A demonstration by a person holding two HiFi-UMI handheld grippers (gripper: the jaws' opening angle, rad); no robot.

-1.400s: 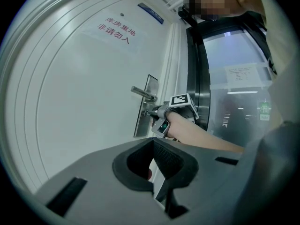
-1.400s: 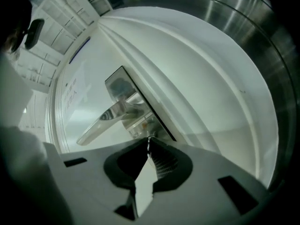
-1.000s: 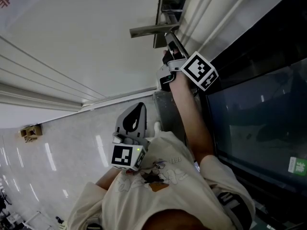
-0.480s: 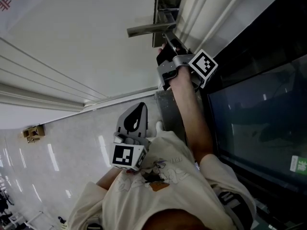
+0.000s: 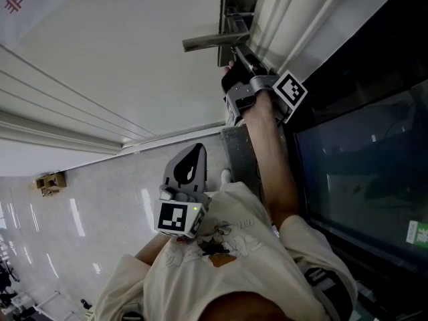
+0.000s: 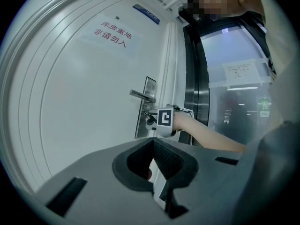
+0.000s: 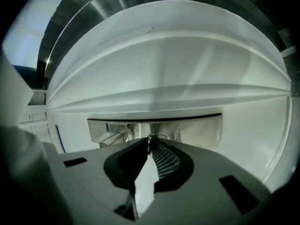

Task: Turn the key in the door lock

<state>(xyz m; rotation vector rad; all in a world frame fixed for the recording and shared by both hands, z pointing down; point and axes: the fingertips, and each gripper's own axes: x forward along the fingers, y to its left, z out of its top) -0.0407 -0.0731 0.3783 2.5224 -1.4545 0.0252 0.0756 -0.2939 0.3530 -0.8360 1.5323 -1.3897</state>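
Note:
The white door (image 5: pixel 120 52) carries a steel lock plate (image 5: pixel 233 15) with a lever handle (image 5: pixel 207 42). My right gripper (image 5: pixel 235 57) reaches up to the plate just below the handle and is shut on the key. In the right gripper view the jaws meet at the plate (image 7: pixel 197 128), and a small key ring (image 7: pixel 161 136) shows at the tips of the gripper (image 7: pixel 149 143). The handle (image 7: pixel 111 138) lies to the left. My left gripper (image 5: pixel 189 168) hangs shut and empty near the person's chest. From the left gripper view I see the handle (image 6: pixel 140 96) and the right gripper (image 6: pixel 151 119).
A dark glass panel (image 5: pixel 361 166) stands right of the door frame. A sign with red characters (image 6: pixel 111 34) is on the door. A small brown object (image 5: pixel 50 180) sits on the glossy floor by the wall at the left.
My right gripper has rolled about its own axis at the lock, and its marker cube now shows a different, smaller face. The left gripper has kept still.

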